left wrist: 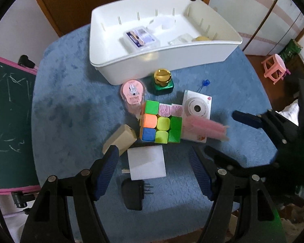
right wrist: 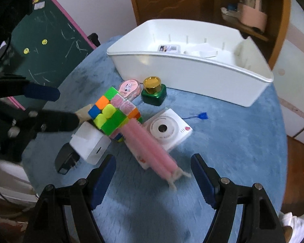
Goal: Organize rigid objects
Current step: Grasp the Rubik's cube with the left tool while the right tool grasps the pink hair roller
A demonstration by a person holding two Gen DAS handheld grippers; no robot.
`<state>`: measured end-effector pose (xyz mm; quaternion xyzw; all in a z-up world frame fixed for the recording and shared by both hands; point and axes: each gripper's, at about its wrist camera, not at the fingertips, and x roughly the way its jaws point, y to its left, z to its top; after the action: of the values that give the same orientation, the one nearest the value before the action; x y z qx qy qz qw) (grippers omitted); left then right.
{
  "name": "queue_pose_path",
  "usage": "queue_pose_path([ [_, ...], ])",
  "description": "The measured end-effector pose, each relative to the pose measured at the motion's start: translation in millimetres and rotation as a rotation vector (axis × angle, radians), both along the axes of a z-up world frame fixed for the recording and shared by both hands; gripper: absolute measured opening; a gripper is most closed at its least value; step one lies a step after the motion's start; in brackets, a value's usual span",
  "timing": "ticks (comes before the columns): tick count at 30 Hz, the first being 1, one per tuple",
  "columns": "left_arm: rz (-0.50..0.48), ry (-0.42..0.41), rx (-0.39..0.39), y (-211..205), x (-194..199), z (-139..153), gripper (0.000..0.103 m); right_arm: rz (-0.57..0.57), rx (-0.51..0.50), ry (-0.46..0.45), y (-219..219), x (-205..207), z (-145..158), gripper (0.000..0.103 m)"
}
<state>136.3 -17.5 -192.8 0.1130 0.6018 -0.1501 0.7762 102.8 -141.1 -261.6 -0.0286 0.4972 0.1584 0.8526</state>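
Left wrist view: our left gripper [left wrist: 154, 172] has its jaws apart above the white charger [left wrist: 146, 164]; the puzzle cube [left wrist: 161, 124] sits just beyond. The pink case [left wrist: 132, 93] label is too small to read.

Right wrist view: our right gripper [right wrist: 153, 179] has its jaws apart, holding nothing. The pink candles [right wrist: 150, 147] are blurry, leaning on the toy camera [right wrist: 168, 128].

A brown wooden door [right wrist: 180, 0] is seen far back. A green chalkboard [right wrist: 42, 46] is propped at the left. A pink stool [left wrist: 273, 67] is seen at the right.

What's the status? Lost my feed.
Left tongs open over white charger. Right tongs open by pink candles. Candles lie across cube and camera.
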Motion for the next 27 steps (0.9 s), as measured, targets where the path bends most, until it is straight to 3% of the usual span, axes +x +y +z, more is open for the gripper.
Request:
queue_pose_path([
  [5,-0.02,0.03,0.01,-4.2,9.0,-12.5,0.074,0.022,0.009,0.014,5.3,14.5,-12.8,0.076],
  [9,-0.026,0.05,0.01,-5.5,16.1,-19.1,0.074,0.054,0.003,0.032,8.3,15.5,-20.7,0.052],
  [16,-0.028,0.083,0.006,-9.6,25.6,-27.9,0.074,0.014,0.019,0.024,-5.0,14.3,-21.5,0.035],
  [21,-0.041,0.095,0.009,-18.2,31.6,-34.0,0.074,-0.067,0.086,0.048,-23.1,15.7,-21.3,0.033],
  [27,-0.044,0.106,0.032,-26.7,36.9,-45.1,0.074,-0.093,0.091,0.047,-25.5,12.1,-19.4,0.032],
])
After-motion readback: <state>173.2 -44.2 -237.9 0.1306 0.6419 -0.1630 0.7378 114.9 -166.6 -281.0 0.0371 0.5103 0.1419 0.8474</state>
